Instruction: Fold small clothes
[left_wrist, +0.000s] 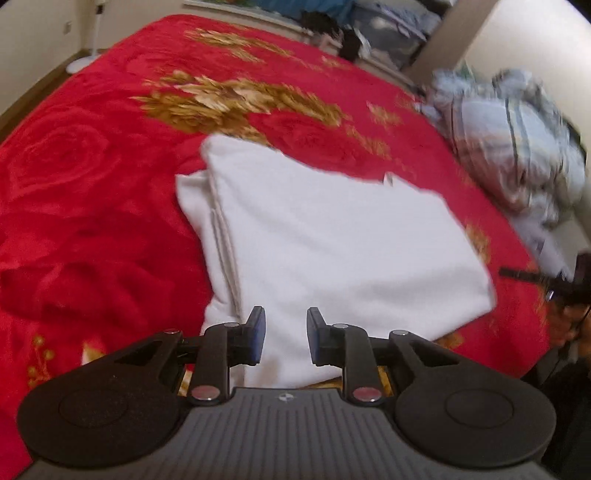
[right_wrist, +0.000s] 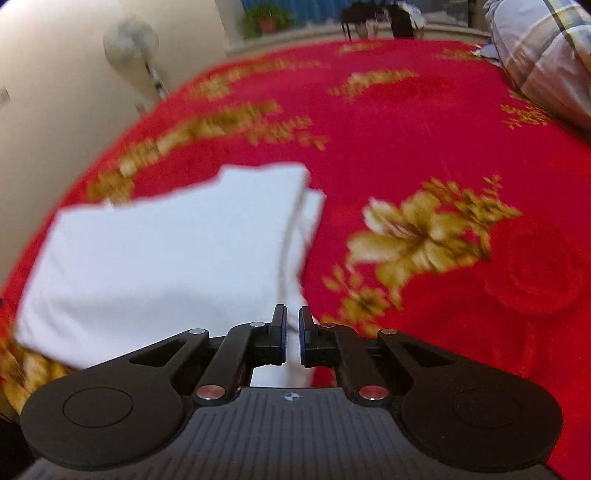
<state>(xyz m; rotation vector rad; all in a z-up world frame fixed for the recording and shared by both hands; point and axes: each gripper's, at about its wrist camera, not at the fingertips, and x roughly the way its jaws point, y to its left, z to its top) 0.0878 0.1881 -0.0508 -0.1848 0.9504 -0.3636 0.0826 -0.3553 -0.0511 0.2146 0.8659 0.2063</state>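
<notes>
A white garment (left_wrist: 332, 236) lies folded into a rough rectangle on the red flowered blanket (left_wrist: 92, 184). My left gripper (left_wrist: 286, 334) is open and empty, above the garment's near edge. In the right wrist view the same garment (right_wrist: 166, 258) lies at the left on the blanket (right_wrist: 461, 147). My right gripper (right_wrist: 292, 338) has its jaws nearly together, with a narrow gap, over the garment's near right corner. I cannot tell whether cloth is pinched between them.
A striped bundle of bedding (left_wrist: 517, 147) sits at the blanket's far right, also seen in the right wrist view (right_wrist: 543, 51). A standing fan (right_wrist: 133, 48) is by the wall. Clutter (left_wrist: 369, 26) lies beyond the bed. A dark object (left_wrist: 554, 284) is at the right edge.
</notes>
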